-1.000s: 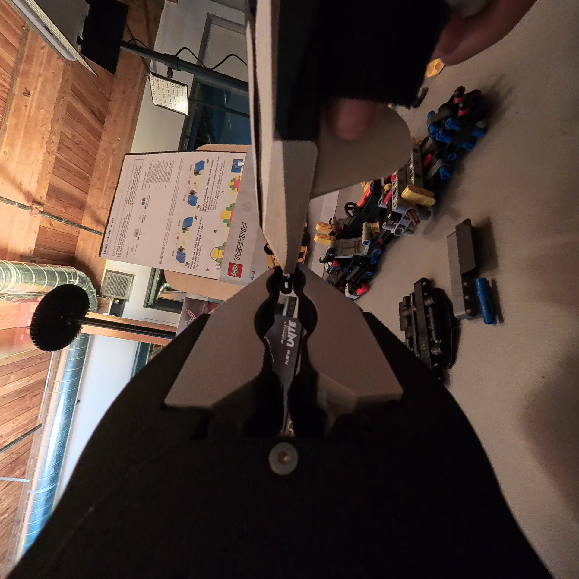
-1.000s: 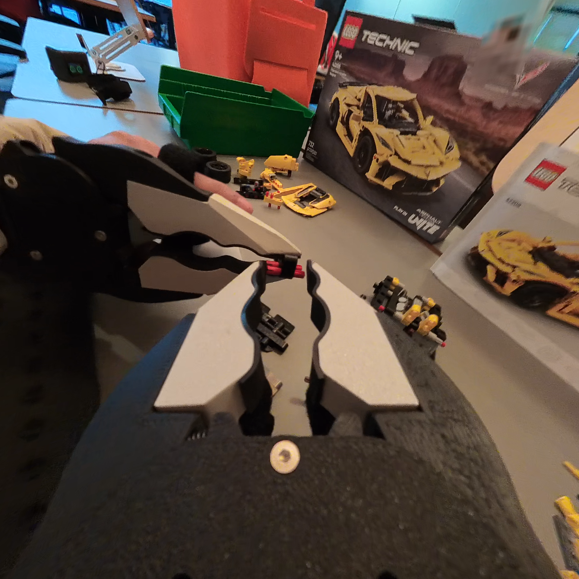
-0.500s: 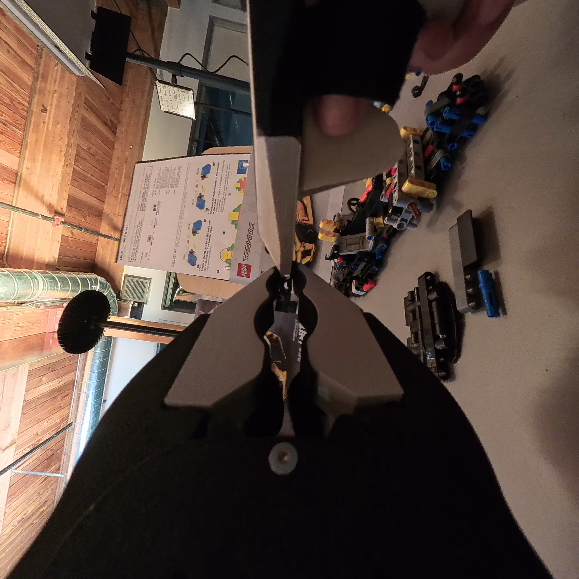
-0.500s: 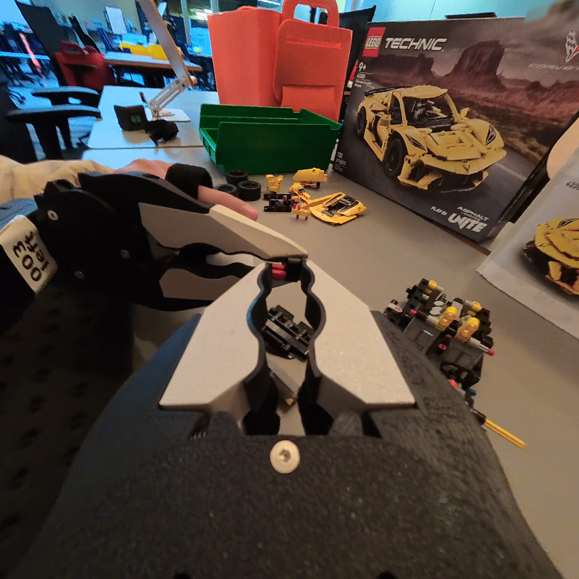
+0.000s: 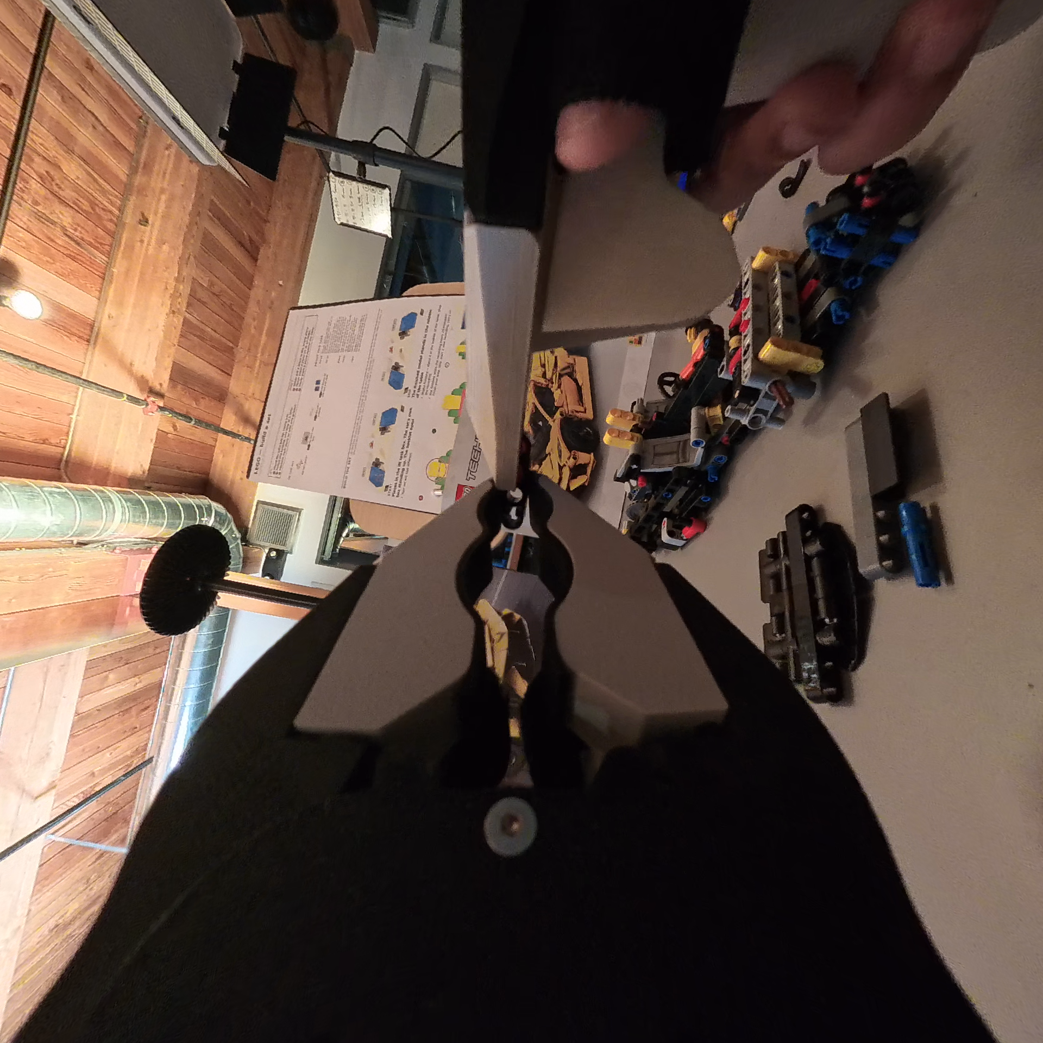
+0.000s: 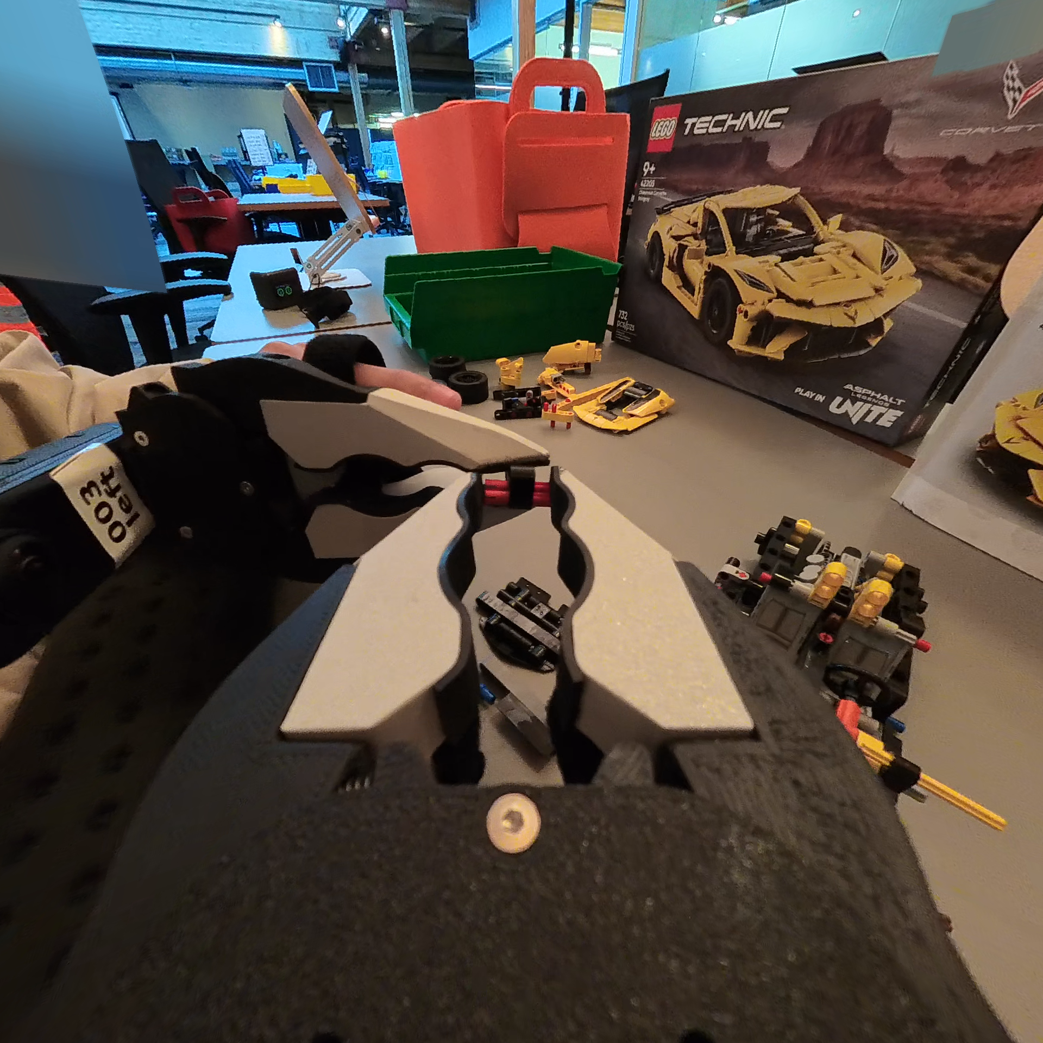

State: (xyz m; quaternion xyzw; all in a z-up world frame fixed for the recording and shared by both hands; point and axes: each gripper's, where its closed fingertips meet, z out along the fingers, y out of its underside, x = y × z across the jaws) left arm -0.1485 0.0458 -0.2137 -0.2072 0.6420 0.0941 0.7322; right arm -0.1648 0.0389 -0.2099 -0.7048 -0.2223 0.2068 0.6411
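Observation:
A small black connector with red pins [image 6: 516, 491] is held in the air between both grippers. My left gripper [image 5: 513, 499] is shut on the black part, which shows as a small dark piece [image 5: 511, 508] at its tips. In the right wrist view the left gripper [image 6: 527, 460] reaches in from the left. My right gripper [image 6: 516, 488] is closed on the ends of the red pins, one fingertip at each side. In the left wrist view the right gripper [image 5: 505, 474] comes down from above, tip to tip with mine.
On the grey table [image 6: 705, 468] lie a partly built chassis [image 6: 835, 604], a black assembly [image 6: 522, 615], yellow parts [image 6: 615, 401] and two wheels [image 6: 463, 378]. Behind stand a green bin [image 6: 496, 299], an orange bag [image 6: 508, 169] and the toy box [image 6: 818, 226]. A grey beam with a blue pin [image 5: 875, 451] lies apart. My left and right fingertips are right by each other.
My right gripper's fingers have closed from wide open onto the red pins. Both grippers have tilted, so the right view now looks higher. The left gripper has kept its hold.

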